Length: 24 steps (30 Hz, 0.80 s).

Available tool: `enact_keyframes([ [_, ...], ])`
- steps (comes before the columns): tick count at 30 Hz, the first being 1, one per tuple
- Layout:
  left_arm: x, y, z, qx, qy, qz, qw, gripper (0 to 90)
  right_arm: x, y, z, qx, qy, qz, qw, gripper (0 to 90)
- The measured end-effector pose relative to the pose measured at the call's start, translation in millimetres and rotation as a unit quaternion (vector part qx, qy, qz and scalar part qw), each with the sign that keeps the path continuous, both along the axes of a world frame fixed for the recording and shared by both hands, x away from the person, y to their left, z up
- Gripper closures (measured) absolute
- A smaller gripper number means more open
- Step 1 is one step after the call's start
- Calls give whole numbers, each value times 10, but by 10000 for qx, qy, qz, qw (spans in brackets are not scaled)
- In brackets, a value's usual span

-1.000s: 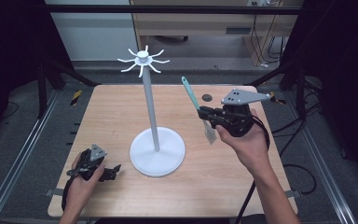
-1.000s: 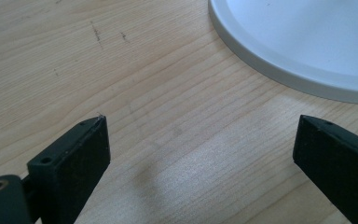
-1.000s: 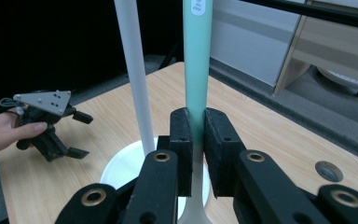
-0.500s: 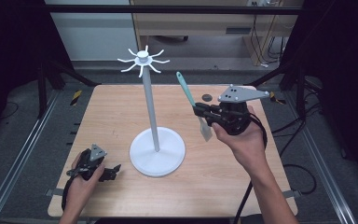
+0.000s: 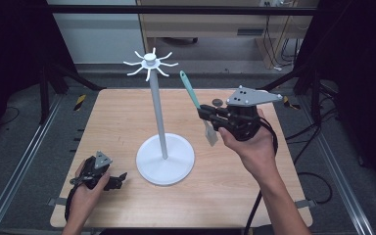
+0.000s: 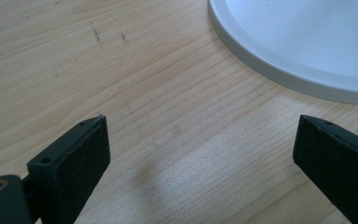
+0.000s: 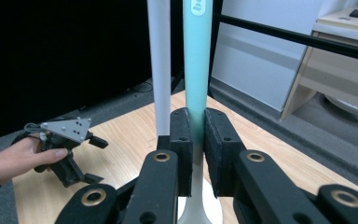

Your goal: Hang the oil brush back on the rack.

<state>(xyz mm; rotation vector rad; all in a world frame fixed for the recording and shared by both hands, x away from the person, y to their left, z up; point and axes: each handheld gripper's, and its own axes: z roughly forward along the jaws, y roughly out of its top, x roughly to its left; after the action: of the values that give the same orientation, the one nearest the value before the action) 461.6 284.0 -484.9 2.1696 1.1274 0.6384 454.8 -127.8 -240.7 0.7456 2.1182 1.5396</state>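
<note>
The right gripper [image 5: 206, 113] clamps the teal spatula [image 5: 192, 92] handle-up, presumably for hanging on the rack [image 5: 150, 62]. The left gripper [image 5: 120, 178] rests on the table [image 5: 117, 117], jaws apart.

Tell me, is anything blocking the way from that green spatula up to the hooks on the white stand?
Nothing visible. The right tongs hold the spatula up beside the pole; open air lies between its handle tip and the hooks.
</note>
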Motion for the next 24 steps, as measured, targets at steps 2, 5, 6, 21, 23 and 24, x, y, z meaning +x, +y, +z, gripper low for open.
enact_keyframes([
  [2,1,0,-1,0,5,1,10000,35,-15,14,11,14,-28,20,10000,822],
  [5,0,-1,-1,4,8,-11,10000,35,-41,44,32,63,-71,78,9999,822],
  [6,0,-3,-1,1,10,-16,10000,35,-51,55,39,95,-77,105,9999,822],
  [21,0,-9,-6,3,27,-32,10000,36,-155,195,131,50,-221,264,9994,822],
  [23,0,-9,-7,-2,23,-36,10000,36,-149,198,127,42,-222,252,9994,822],
  [24,0,-9,-7,2,29,-36,10000,36,-148,200,125,34,-202,246,9995,822],
])
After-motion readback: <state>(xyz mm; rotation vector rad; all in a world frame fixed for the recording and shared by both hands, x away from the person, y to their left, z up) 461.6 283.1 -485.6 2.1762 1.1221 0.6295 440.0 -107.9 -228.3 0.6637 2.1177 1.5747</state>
